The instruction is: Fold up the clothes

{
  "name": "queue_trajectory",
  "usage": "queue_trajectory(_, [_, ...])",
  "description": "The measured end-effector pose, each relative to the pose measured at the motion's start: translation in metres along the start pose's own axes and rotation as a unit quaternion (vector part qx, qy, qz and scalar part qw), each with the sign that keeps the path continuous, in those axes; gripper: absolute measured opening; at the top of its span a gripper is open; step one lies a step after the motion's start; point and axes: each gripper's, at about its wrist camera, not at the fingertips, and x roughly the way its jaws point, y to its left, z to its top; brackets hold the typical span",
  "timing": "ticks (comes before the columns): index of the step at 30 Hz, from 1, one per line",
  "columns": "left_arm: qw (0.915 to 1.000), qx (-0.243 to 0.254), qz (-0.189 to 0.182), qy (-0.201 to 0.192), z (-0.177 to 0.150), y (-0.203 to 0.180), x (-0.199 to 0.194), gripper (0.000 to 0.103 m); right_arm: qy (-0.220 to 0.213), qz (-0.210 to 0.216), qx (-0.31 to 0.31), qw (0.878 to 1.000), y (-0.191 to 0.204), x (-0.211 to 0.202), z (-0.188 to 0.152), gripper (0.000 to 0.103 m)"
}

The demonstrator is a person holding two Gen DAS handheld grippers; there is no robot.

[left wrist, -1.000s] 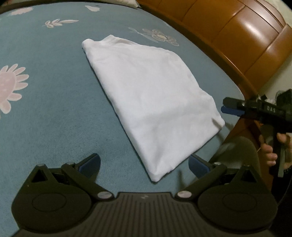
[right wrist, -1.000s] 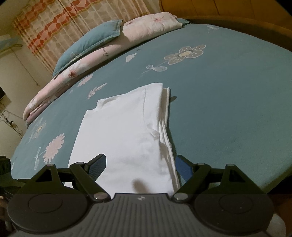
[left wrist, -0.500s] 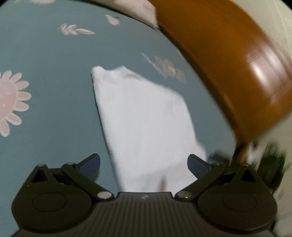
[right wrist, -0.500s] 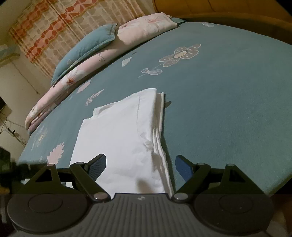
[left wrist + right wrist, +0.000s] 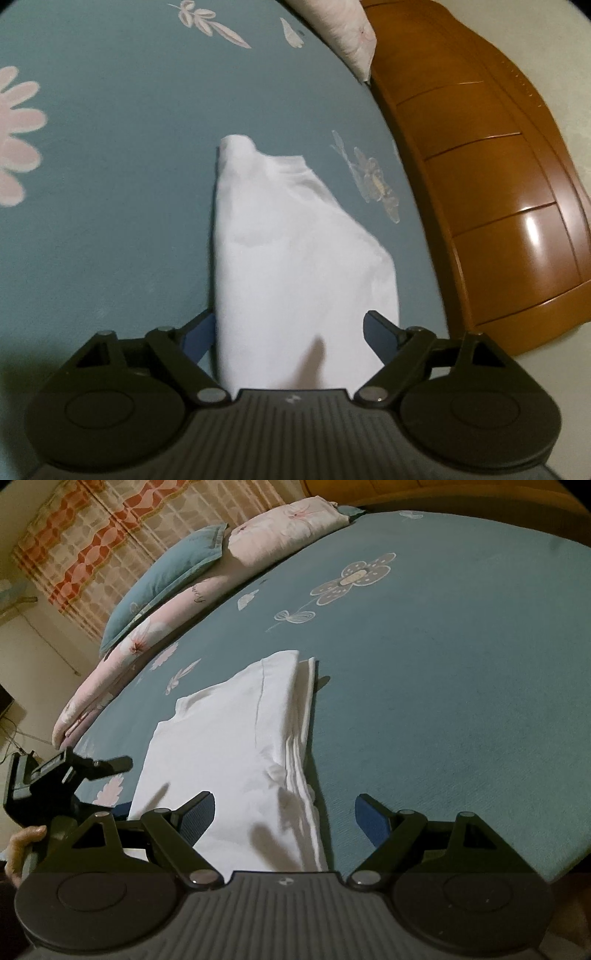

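One folded white garment [image 5: 291, 258] lies flat on the teal bed sheet [image 5: 110, 184], close to the bed's near edge and toward the side bounded by the wooden bed frame [image 5: 498, 184]. In the right wrist view its right side shows a stack of several layered fold edges, and a seam runs along the top layer.

Two grippers are in view. The left gripper [image 5: 288, 332] has its jaws closing, yet they stand wide: the near end of the garment sits between the two blue pads, which do not press on it. The right gripper [image 5: 284, 812] has its jaws spread wide, straddling the garment's layered right edge, one pad over the white cloth and the other over bare sheet; nothing is clamped. In the right wrist view the left gripper appears at the left, held by a hand [image 5: 22, 853] of which only fingers show.

At the far edge of the bed lie one teal pillow [image 5: 166, 579] and one pink floral quilt [image 5: 207, 590], folded long. One patterned curtain [image 5: 110, 528] hangs behind them.
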Motion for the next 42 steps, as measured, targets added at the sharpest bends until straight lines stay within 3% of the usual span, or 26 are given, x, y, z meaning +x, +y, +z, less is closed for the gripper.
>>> queue_trajectory(9, [0.9995, 0.025, -0.015, 0.011, 0.007, -0.003, 0.014, 0.085, -0.015, 0.041, 0.017, 0.999, -0.009, 0.022, 0.038, 0.086])
queue_trajectory(15, [0.9989, 0.033, -0.023, 0.022, -0.014, -0.003, 0.004, 0.085, 0.049, 0.093, 0.077, 0.991, -0.031, 0.052, 0.064, 0.088])
queue_trajectory(21, [0.9990, 0.018, -0.033, 0.025, -0.007, -0.001, 0.012, 0.085, 0.087, 0.118, 0.090, 0.985, -0.027, 0.078, 0.078, 0.090])
queue_trajectory(25, [0.9989, 0.019, -0.036, 0.025, -0.009, -0.001, 0.011, 0.085, 0.101, 0.125, 0.101, 0.982, -0.025, 0.086, 0.082, 0.091])
queue_trajectory(34, [0.9976, 0.023, -0.055, 0.036, -0.025, 0.005, 0.002, 0.085, 0.153, 0.163, 0.073, 0.972, -0.021, 0.059, 0.043, 0.091])
queue_trajectory(42, [0.9978, 0.022, -0.054, 0.030, -0.005, -0.003, 0.024, 0.085, 0.154, 0.165, 0.088, 0.970, -0.012, 0.108, 0.082, 0.091])
